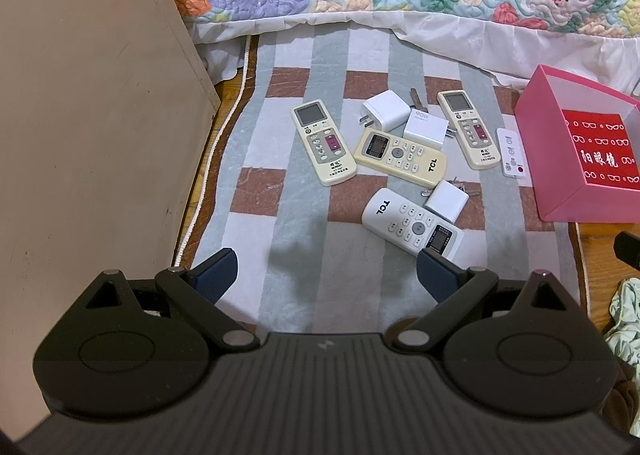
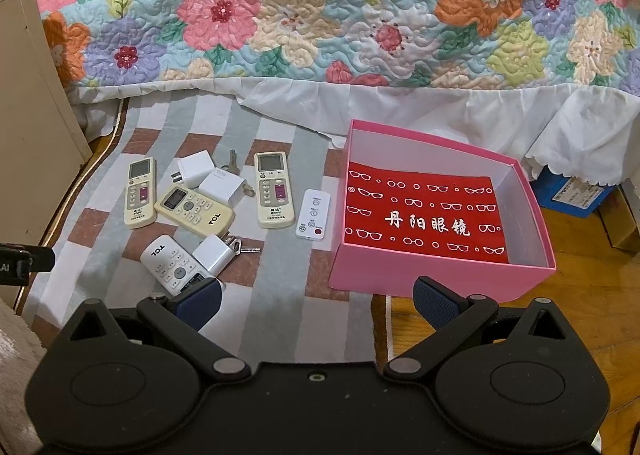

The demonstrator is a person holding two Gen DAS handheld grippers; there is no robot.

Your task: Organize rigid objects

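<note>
Several remotes lie on a striped towel (image 1: 280,239): a white TCL remote (image 1: 412,224) (image 2: 174,265), a cream TCL remote (image 1: 400,157) (image 2: 194,210), two beige remotes (image 1: 323,143) (image 1: 469,128) and a small white remote (image 1: 512,152) (image 2: 313,214). Three white chargers (image 1: 384,110) (image 1: 426,127) (image 1: 446,200) and keys (image 1: 416,97) lie among them. An open pink box (image 2: 432,275) (image 1: 560,191) with a red lining stands to the right. My left gripper (image 1: 326,269) is open and empty, near the white TCL remote. My right gripper (image 2: 318,299) is open and empty, before the box.
A beige cabinet (image 1: 88,135) stands at the left. A bed with a floral quilt (image 2: 320,7) runs along the back. Wooden floor (image 2: 580,295) lies right of the towel, with a blue box (image 2: 568,191) under the bed skirt. Cloth (image 1: 628,315) lies at the right.
</note>
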